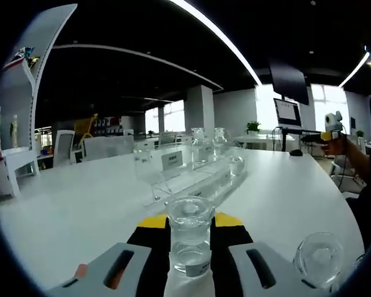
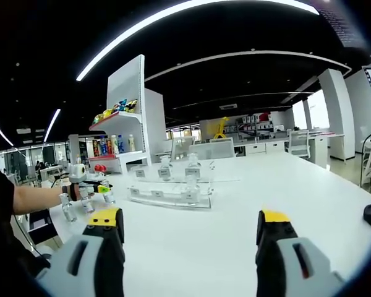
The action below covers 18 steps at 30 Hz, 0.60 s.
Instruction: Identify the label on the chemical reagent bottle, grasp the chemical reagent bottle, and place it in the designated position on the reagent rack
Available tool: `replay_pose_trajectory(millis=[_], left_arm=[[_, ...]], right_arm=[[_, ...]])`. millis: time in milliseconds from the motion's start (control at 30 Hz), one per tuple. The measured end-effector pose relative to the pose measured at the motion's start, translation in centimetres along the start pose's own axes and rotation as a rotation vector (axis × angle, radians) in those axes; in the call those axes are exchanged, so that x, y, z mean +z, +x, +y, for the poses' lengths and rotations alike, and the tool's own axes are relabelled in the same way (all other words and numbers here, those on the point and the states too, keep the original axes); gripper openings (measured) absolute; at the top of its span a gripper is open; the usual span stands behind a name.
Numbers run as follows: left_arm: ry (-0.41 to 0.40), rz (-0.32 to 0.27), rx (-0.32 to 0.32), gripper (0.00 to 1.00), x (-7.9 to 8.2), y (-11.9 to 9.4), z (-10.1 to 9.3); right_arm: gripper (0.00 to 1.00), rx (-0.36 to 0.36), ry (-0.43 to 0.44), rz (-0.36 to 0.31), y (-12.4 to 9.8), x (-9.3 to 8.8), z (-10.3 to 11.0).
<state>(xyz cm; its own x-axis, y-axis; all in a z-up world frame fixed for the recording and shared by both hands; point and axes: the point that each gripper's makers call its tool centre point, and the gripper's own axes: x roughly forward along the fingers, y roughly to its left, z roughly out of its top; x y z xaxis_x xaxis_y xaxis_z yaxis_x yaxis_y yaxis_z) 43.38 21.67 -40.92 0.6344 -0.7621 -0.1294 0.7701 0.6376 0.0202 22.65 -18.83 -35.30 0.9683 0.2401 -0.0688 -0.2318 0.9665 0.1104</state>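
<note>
The left gripper point(image 1: 190, 263) holds the chemical reagent bottle point(image 1: 190, 235) between its jaws, upright, with the glass neck and round stopper standing above the grey fingers and a small label at the lower body, too small to read. The right gripper point(image 2: 190, 247) is spread wide with nothing between its jaws, and hovers above the bare counter point(image 2: 247, 198). The step in hand appears to be carriage of the held bottle to the reagent rack point(image 1: 191, 170), which lies straight ahead of the left gripper, beyond the bottle. Recommended practice: keep the bottle vertical, approach the rack from above, settle the base fully into an open position, and release only when it rests. Bottles already in the rack point(image 1: 219, 142) stand at its far end and should be given room. A second clear vessel point(image 1: 319, 258) sits to the right of the left gripper, just beside its right finger, and could be knocked on departure. Materials: bottle and stopper are clear, smooth, cylindrical glass, likely slippery; the rack is transparent plastic with white tags; the counter is white, glossy and flat.
</note>
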Motion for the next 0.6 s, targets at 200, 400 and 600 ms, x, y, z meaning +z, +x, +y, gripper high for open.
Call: replay_pose_trajectory(millis=[200, 400, 600], left_arm=[[-0.009, 0.001, -0.004, 0.24, 0.0, 0.2, 0.0], [-0.027, 0.010, 0.003, 0.24, 0.2, 0.2, 0.3], [-0.051, -0.036, 0.038, 0.24, 2.1, -0.2, 0.7]], right_arm=[[0.85, 0.000, -0.001, 0.005, 0.1, -0.2, 0.0], [0.85, -0.002, -0.005, 0.008, 0.1, -0.1, 0.0], [0.85, -0.006, -0.006, 0.009, 0.2, -0.1, -0.1]])
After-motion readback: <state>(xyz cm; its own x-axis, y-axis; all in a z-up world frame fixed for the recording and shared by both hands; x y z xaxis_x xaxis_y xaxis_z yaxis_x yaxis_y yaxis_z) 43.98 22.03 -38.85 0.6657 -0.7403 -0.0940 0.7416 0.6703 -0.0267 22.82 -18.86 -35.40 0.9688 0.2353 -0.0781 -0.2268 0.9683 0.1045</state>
